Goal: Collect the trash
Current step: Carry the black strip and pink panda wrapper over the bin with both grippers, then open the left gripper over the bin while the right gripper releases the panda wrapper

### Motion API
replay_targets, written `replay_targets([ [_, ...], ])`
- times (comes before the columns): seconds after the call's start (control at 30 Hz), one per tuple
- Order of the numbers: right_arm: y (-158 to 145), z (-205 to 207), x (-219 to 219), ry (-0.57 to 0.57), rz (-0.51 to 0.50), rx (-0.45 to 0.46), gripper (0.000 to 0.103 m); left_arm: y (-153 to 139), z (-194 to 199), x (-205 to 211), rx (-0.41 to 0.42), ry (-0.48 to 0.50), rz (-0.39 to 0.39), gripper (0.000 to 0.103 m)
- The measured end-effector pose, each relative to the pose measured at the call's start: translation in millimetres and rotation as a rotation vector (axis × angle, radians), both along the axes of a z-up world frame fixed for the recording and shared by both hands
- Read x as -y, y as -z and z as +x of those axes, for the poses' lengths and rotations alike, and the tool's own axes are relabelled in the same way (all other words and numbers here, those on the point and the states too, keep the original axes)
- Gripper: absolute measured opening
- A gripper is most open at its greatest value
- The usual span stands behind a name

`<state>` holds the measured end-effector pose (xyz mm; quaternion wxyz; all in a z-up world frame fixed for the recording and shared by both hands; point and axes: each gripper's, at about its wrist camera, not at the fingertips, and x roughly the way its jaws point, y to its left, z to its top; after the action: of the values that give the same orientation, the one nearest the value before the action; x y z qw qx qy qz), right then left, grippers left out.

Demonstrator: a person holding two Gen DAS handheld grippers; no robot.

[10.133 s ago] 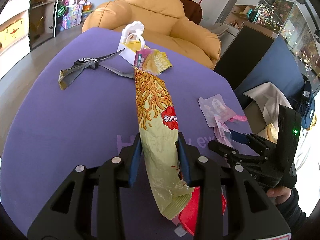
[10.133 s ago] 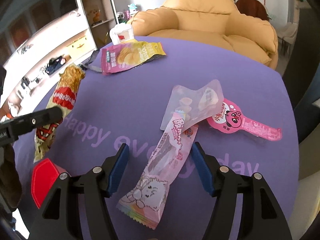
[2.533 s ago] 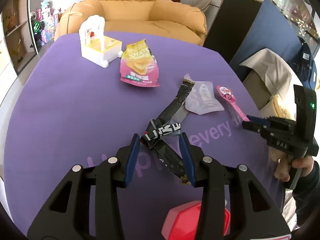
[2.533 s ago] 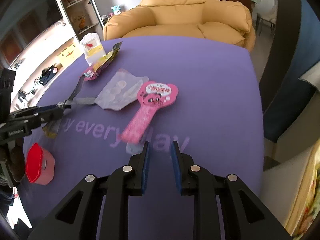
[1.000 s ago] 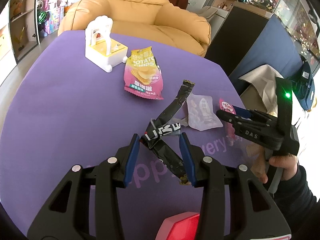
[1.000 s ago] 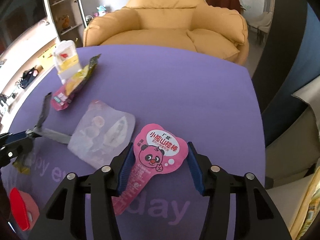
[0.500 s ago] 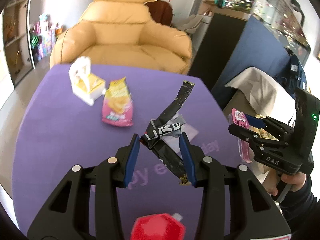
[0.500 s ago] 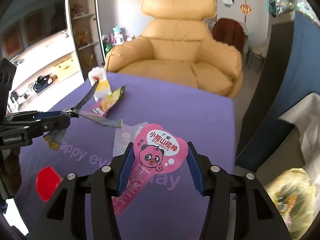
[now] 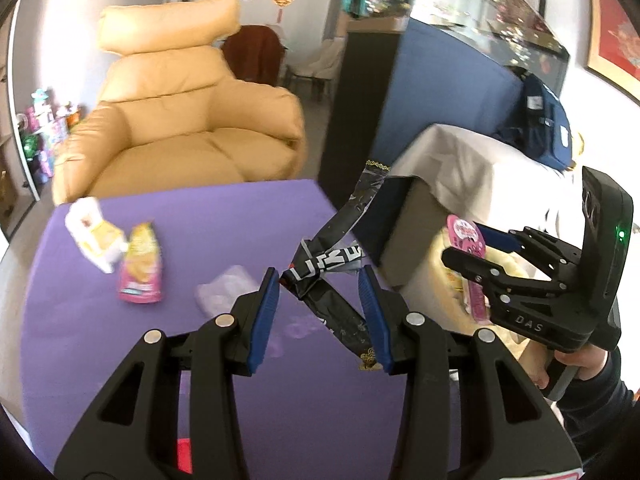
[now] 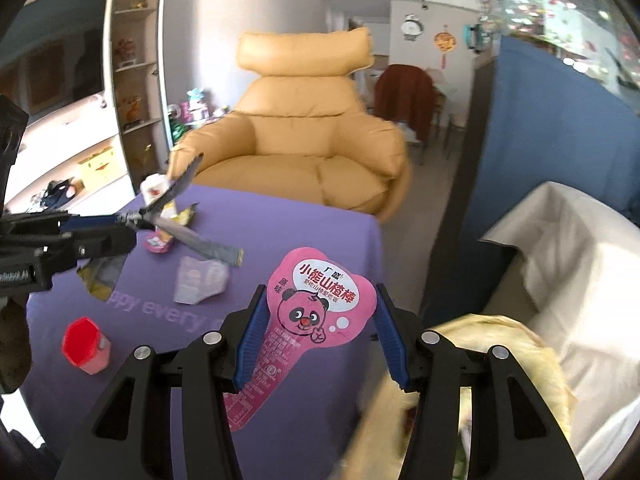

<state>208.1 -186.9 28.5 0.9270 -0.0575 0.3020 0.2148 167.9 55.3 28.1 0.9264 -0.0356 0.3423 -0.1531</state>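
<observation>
Left gripper (image 9: 318,300) clamped on crumpled black foil wrapper with white lettering (image 9: 326,270), lifted clear above purple tablecloth (image 9: 200,216). Right gripper (image 10: 316,320) holds pink panda-print paddle-shaped wrapper (image 10: 316,308) between its blue pads, at table's right edge, near yellow bag (image 10: 500,344). On cloth: pink chip packet (image 9: 140,272), clear plastic pouch (image 10: 200,280), red-lidded jar (image 10: 82,344), white-and-yellow toy (image 9: 94,244). Tan leather armchair (image 10: 296,152) behind.

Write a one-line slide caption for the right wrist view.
Right gripper holds a pink panda wrapper above the purple table's edge.
</observation>
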Motion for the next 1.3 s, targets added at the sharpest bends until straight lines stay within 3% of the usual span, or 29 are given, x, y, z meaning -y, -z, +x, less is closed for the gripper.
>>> replay_targets([
  [0.5, 18.7, -13.9, 151.6, 0.299, -0.038, -0.011, 0.049, 30.1, 25.3, 159.3, -0.090, 0.236, -0.031, 0.039],
  [0.9, 37.8, -15.0, 206.4, 0.394, -0.031, -0.046, 0.049, 59.8, 38.8, 217.8, -0.158, 0.319, 0.002, 0.039],
  [1.17, 49.0, -11.4, 215.6, 0.409, -0.019, -0.073, 0.049, 79.6, 60.3, 231.5, -0.235, 0.365, -0.070, 0.040],
  [1.27, 53.1, -10.4, 218.0, 0.412, -0.015, -0.082, 0.049, 84.0, 64.5, 233.7, -0.248, 0.392, -0.098, 0.050],
  [1.3, 54.0, -10.5, 217.9, 0.415, -0.011, -0.084, 0.049, 84.7, 65.2, 232.8, -0.251, 0.400, -0.114, 0.060],
])
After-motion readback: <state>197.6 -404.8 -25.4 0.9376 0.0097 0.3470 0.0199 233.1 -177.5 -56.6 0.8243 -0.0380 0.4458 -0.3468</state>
